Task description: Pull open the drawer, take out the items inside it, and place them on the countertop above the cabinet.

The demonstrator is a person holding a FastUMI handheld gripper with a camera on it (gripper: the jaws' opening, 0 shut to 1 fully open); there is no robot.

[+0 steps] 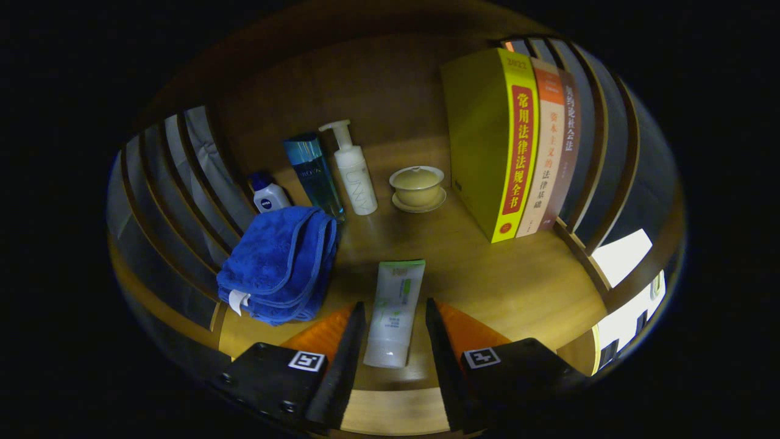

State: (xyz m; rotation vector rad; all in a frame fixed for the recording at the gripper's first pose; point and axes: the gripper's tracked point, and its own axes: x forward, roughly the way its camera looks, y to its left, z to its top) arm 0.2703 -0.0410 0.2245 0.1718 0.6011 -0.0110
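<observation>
Spread apart, the jaws of the gripper (395,320) are flanking the lower end of a white tube (395,311) without pressing on it; a gap is showing on each side. That tube is lying flat on the wooden countertop (518,286), its cap end nearest the fingers. Just ahead and to the left, a folded blue towel (280,262) is resting. Beyond it, a small blue-capped bottle (268,194), a tall teal bottle (315,174) and a white pump bottle (352,167) are standing upright. Farther right, a lidded cup on a saucer (418,188) is sitting beside three upright books (518,146).
</observation>
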